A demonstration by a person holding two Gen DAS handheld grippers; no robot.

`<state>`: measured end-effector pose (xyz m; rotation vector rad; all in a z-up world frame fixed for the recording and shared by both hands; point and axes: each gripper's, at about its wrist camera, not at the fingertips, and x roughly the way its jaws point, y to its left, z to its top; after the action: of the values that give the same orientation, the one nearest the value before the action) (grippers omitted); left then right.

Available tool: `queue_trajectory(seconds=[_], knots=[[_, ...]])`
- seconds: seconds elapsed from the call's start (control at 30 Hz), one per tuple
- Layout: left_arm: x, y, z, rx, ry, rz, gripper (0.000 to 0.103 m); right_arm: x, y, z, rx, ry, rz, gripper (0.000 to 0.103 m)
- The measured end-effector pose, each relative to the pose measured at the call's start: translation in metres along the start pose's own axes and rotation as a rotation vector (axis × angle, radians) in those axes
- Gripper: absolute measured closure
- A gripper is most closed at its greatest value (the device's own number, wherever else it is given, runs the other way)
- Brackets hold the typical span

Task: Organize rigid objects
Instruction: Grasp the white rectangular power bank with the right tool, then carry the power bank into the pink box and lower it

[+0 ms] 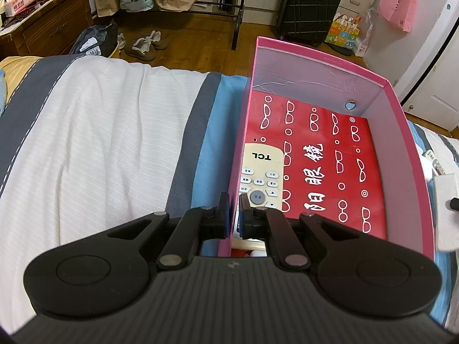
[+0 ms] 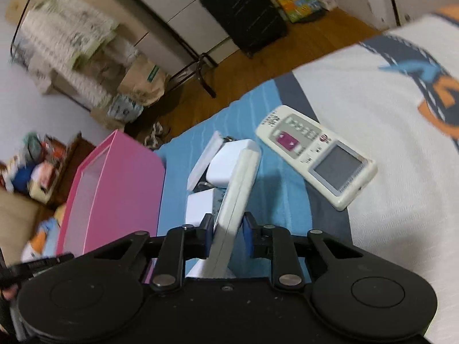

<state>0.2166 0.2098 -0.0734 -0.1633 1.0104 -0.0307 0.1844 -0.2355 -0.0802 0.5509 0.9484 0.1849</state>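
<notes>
On bed: my left gripper point(image 1: 234, 215) clamped pink box point(image 1: 401, 120) left wall, TCL remote point(image 1: 259, 177) inside near-left. My right gripper point(image 2: 228, 236) closed on white remote point(image 2: 238, 189) right of box; second remote point(image 2: 318, 152) farther right.

Bed point(image 1: 100, 132) covered in a white, grey and blue striped sheet. Directly on it: an open pink box point(image 1: 401, 132) on the blue stripe, a white air-conditioner remote point(image 2: 318, 154) lying face up, and a small cluster of white chargers point(image 2: 221, 166) beside the box.
</notes>
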Motion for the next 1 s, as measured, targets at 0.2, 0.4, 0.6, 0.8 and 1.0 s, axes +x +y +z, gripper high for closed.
queue_trajectory(seconds=[0.2, 0.4, 0.6, 0.8, 1.0], knots=[[0.000, 0.001, 0.000, 0.000, 0.000, 0.000, 0.097, -0.002, 0.032, -0.013, -0.302, 0.117, -0.235, 0.082], [-0.001, 0.001, 0.000, 0.000, 0.001, 0.001, 0.097, 0.016, 0.037, -0.013, -0.378, 0.151, -0.249, 0.081], [-0.001, 0.002, 0.000, -0.003, 0.001, 0.000, 0.097, 0.023, 0.046, -0.013, -0.454, 0.178, -0.274, 0.081], [-0.002, 0.000, -0.001, 0.035, 0.017, 0.011, 0.098, -0.012, 0.075, -0.020, -0.565, 0.032, -0.283, 0.083], [-0.001, 0.001, -0.001, 0.036, 0.023, 0.003, 0.098, -0.049, 0.130, -0.018, -0.676, -0.063, -0.119, 0.083]])
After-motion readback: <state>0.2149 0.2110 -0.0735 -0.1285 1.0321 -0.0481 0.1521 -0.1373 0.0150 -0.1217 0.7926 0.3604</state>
